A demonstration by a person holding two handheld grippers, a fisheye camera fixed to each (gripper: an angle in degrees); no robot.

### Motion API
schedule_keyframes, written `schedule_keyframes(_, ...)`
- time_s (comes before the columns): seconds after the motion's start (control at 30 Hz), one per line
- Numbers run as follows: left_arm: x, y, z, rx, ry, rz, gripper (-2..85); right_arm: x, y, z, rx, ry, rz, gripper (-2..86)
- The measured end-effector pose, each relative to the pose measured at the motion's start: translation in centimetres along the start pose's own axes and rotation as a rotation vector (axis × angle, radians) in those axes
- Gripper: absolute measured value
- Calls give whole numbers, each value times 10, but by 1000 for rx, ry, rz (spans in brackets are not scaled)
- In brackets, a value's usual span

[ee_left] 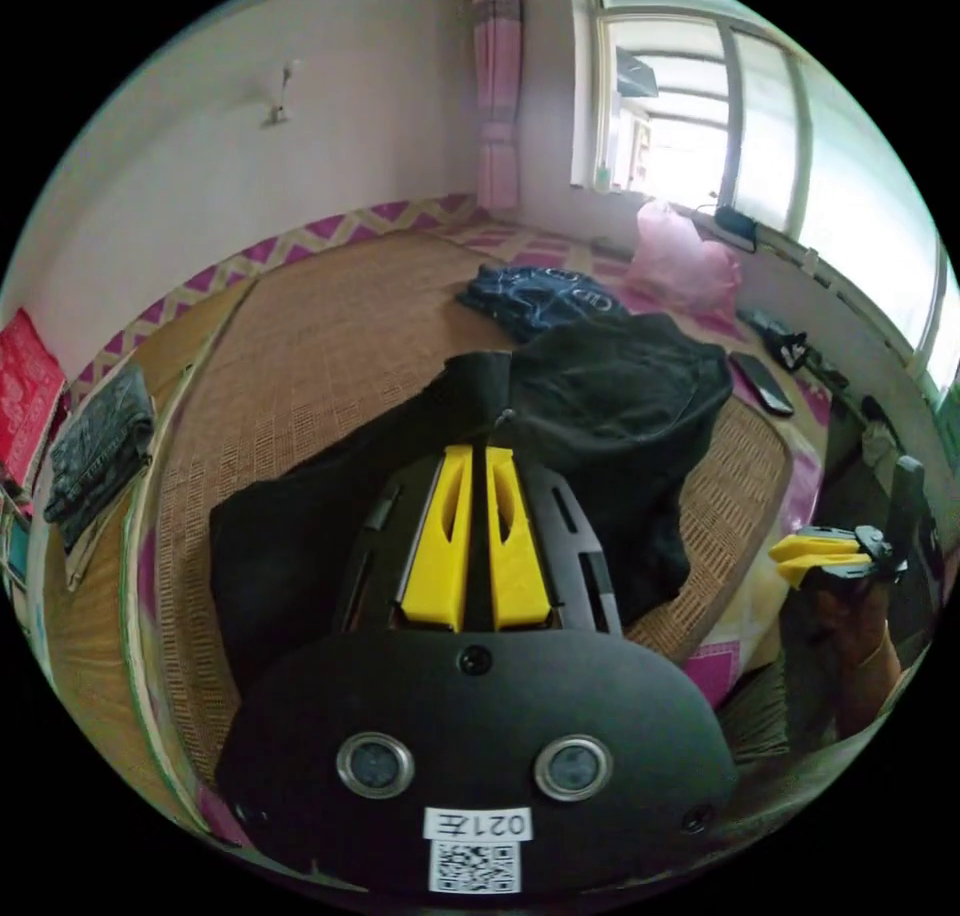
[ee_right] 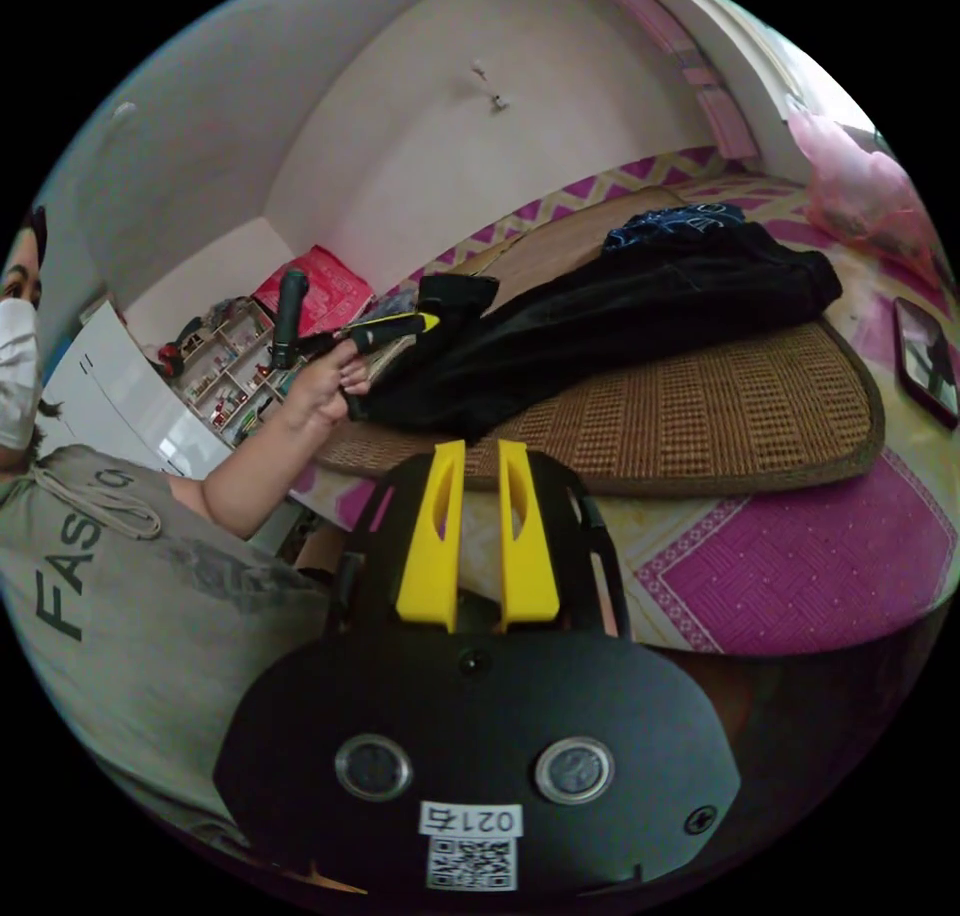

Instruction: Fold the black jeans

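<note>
The black jeans (ee_left: 610, 406) lie stretched across a woven mat (ee_left: 330, 356) on a bed. My left gripper (ee_left: 478, 448) is shut on one end of them, the cloth pinched at the tips of its yellow jaws. In the right gripper view the same left gripper (ee_right: 430, 322), held in a hand, lifts that end of the jeans (ee_right: 640, 306) a little off the mat (ee_right: 700, 406). My right gripper (ee_right: 480, 446) hangs over the bed's near edge, jaws a narrow gap apart with nothing between them. It also appears at the right edge as the right gripper (ee_left: 785, 559).
A dark blue garment (ee_left: 535, 296) lies beyond the jeans, with a pink plastic bag (ee_left: 680, 256) near the window. A phone (ee_right: 925, 356) rests on the pink bedsheet (ee_right: 800, 566). Folded grey jeans (ee_left: 95, 446) sit at the far left. A person in a grey shirt (ee_right: 110, 596) stands beside the bed.
</note>
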State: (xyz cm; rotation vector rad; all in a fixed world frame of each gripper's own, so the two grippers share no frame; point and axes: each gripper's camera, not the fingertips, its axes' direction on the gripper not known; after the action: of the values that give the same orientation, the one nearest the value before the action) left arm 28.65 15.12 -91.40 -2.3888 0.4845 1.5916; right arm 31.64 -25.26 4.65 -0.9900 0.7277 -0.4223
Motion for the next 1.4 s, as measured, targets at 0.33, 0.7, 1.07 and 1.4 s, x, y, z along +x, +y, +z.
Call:
schedule_keyframes(0.33, 77, 22, 92, -178, -37, 132, 21, 22, -51, 7, 90, 85, 59, 81)
schedule_keyframes(0.7, 73, 52, 71, 73, 108, 212, 59, 169, -147, 26, 334, 109, 723, 163)
schedule_keyframes(1.07, -32, 105, -8, 80, 163, 37, -7, 138, -205, 91, 411, 154, 694, 49)
schedule_keyframes(1.4, -175, 184, -90, 74, 141, -228, -10, -297, -239, 313, 212, 553, -497, 50)
